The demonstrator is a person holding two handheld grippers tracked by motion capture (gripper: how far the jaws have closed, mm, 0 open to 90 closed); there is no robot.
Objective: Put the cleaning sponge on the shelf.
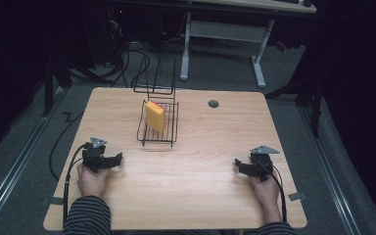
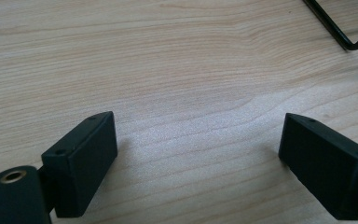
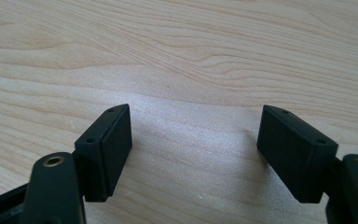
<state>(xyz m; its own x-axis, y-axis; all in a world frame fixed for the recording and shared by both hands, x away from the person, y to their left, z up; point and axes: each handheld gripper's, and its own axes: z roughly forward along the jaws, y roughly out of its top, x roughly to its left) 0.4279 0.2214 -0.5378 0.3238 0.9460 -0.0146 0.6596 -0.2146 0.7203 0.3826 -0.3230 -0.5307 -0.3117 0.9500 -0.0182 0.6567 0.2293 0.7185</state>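
A yellow sponge-like block (image 1: 155, 115) with a pink back leans upright inside a black wire rack (image 1: 158, 128) at the middle of the wooden table (image 1: 200, 142). My left gripper (image 1: 108, 161) rests on the table near the left front, held by a hand, well short of the rack. Its jaws stand wide apart over bare wood (image 2: 198, 140); a corner of the wire rack (image 2: 342, 32) shows far off. My right gripper (image 1: 242, 168) rests near the right front, jaws also wide apart over bare wood (image 3: 196, 135), nothing between them.
A round grommet hole (image 1: 213, 104) sits in the table's back right part. Beyond the table stand a white desk frame (image 1: 225, 34) and cables on a grey floor. Striped sleeves enter from the bottom edge.
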